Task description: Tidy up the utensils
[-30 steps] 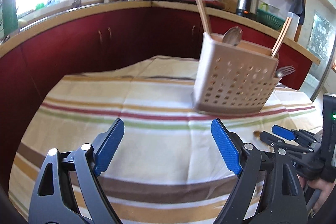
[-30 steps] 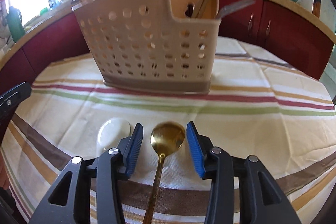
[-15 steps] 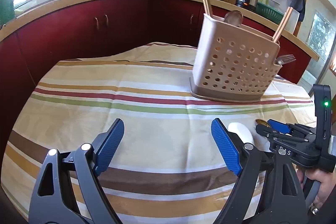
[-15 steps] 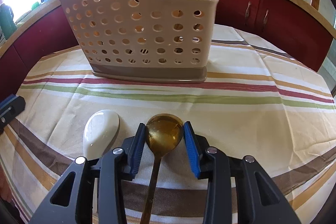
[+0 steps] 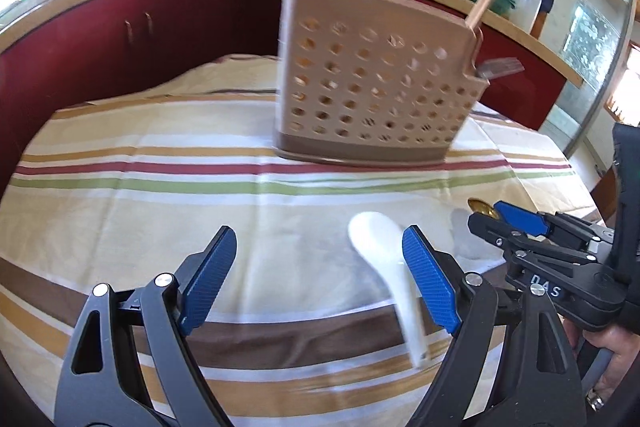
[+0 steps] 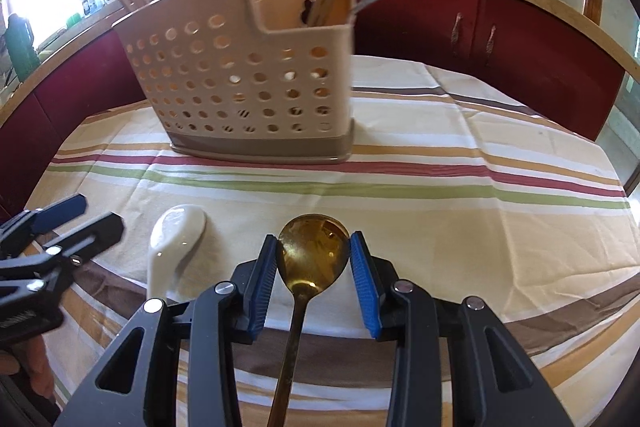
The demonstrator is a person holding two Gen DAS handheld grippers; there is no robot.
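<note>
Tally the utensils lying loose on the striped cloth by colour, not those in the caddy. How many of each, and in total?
White ceramic spoon: 1, beside the right tool.
Gold metal spoon: 1, its bowl between the right tool's pads.
Total: 2.

Black frames, ribbed blue pads (image 5: 208, 271), silver screws, white "DAS" lettering.
</note>
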